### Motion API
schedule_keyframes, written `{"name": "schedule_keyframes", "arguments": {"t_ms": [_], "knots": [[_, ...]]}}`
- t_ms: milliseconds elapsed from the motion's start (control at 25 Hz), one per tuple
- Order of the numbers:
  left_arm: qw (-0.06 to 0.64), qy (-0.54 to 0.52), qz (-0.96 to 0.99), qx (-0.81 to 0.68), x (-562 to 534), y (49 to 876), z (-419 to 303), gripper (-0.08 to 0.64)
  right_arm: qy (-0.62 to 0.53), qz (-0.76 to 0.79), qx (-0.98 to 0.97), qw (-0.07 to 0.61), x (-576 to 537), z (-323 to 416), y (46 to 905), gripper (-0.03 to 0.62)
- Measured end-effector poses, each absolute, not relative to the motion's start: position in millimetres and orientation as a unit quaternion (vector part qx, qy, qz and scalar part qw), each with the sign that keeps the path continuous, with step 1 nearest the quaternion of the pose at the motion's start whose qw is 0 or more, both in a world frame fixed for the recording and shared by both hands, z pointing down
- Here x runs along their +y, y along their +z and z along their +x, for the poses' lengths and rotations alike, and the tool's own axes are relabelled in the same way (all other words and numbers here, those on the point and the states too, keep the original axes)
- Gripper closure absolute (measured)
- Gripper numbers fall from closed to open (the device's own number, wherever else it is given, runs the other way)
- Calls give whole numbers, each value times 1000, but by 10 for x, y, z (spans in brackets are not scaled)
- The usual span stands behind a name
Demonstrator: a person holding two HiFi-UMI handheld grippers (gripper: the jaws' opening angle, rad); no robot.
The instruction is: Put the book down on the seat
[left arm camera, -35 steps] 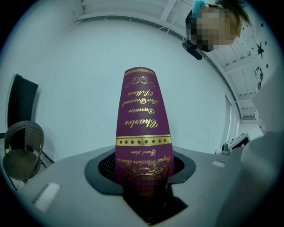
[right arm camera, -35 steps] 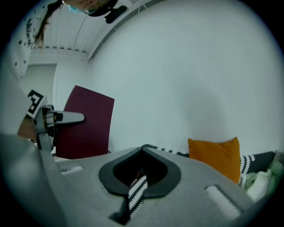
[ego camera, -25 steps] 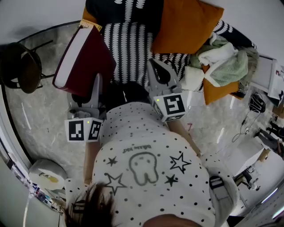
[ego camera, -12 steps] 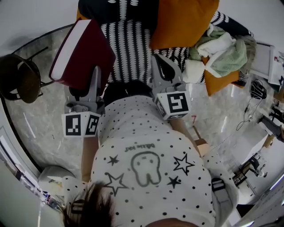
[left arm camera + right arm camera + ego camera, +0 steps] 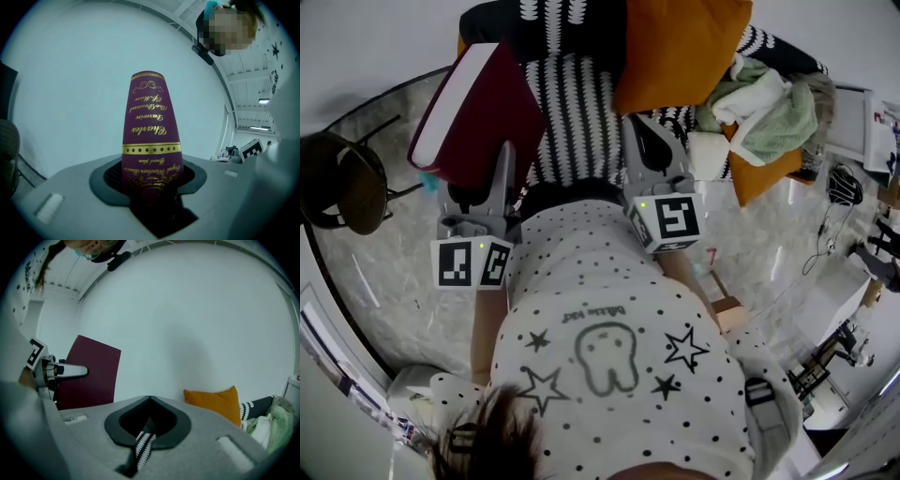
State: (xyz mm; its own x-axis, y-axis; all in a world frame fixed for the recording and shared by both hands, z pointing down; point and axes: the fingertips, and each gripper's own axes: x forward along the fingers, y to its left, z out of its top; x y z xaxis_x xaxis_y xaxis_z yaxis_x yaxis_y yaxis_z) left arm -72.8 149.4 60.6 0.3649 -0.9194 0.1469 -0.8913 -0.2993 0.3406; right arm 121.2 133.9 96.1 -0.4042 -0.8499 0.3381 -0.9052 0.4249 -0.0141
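A thick maroon book (image 5: 478, 112) with white page edges hangs tilted over the left edge of the black-and-white striped seat (image 5: 577, 103). My left gripper (image 5: 487, 178) is shut on its lower end. In the left gripper view the gold-lettered spine (image 5: 150, 131) stands up from between the jaws of the left gripper (image 5: 152, 187). My right gripper (image 5: 645, 136) is above the striped seat with its jaws shut and nothing in them. In the right gripper view the book (image 5: 91, 373) is at the left, and the right gripper (image 5: 150, 399) has its tips meeting.
An orange cushion (image 5: 680, 47) leans at the back of the seat. A heap of green and white cloth (image 5: 764, 108) and another orange cushion (image 5: 764, 178) lie at its right. A dark round stool (image 5: 342, 178) stands on the marble floor at the left.
The left gripper has lifted the book slightly up and toward the seat. The right gripper has edged forward over the striped cover. Both grips stay as they were.
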Motion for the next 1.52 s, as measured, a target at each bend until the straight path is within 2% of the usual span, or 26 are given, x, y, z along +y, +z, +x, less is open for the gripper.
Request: {"name": "schedule_keyframes", "arguments": {"t_ms": [600,1200,1520], "knots": [[204,-27,807,-554,1520,698,-742,333,101,526,-832,143,1348,1217,1006,591],[302,-32,833,-463,1405,1226,-572,328,123,538,-818,162,1457,1280,1176,591],[340,13,849,-405,1406,1730,-347,328,143,545,-809,169,1507,1342,1314,591]]}}
